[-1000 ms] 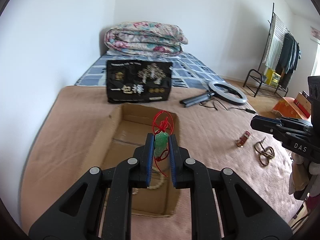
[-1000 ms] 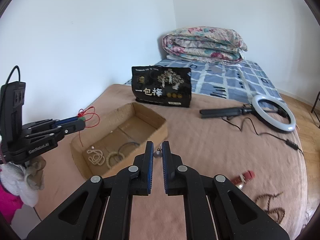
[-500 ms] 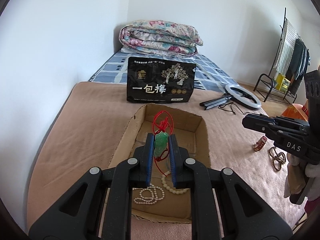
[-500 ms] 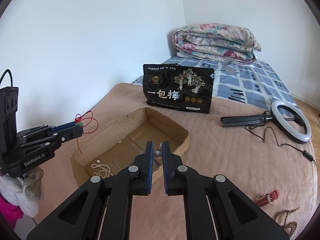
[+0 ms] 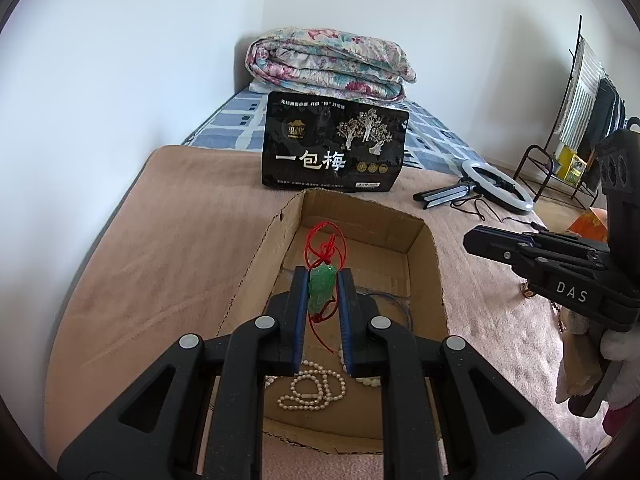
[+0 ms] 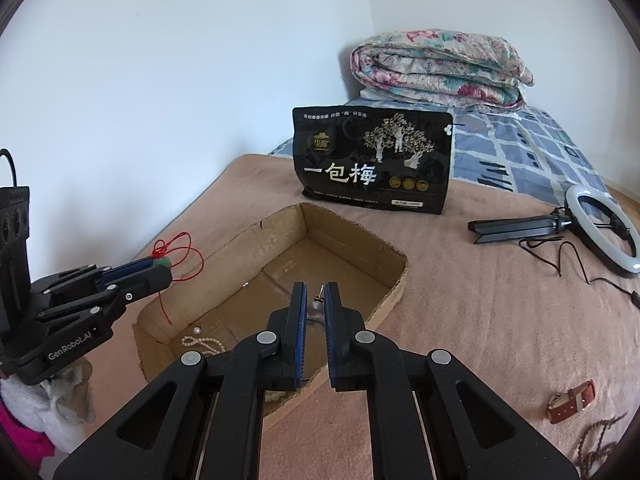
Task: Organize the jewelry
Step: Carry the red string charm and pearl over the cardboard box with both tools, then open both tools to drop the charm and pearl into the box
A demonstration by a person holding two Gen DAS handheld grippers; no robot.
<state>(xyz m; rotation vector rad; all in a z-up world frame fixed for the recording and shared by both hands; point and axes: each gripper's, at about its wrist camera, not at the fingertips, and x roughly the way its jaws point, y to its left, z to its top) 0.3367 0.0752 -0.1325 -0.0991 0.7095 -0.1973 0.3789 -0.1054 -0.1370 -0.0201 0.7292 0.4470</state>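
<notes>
Partly hidden behind left gripper: pearl necklace in cardboard box.

Green jade pendant w/ red cord, upright, clamped in left gripper above cardboard box. Small earring pinched in right gripper. Pearl strand coiled on box floor. Red watch, brown beads on bed, apart from box.

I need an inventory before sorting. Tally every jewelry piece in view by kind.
Bead strands: 3 (pearl strand, cream beads, brown beads)
Jade pendant on red cord, in the left tool: 1
Small charm in the right tool: 1
Red-strapped watch: 1
Thin bluish loop: 1
Total: 7
</notes>
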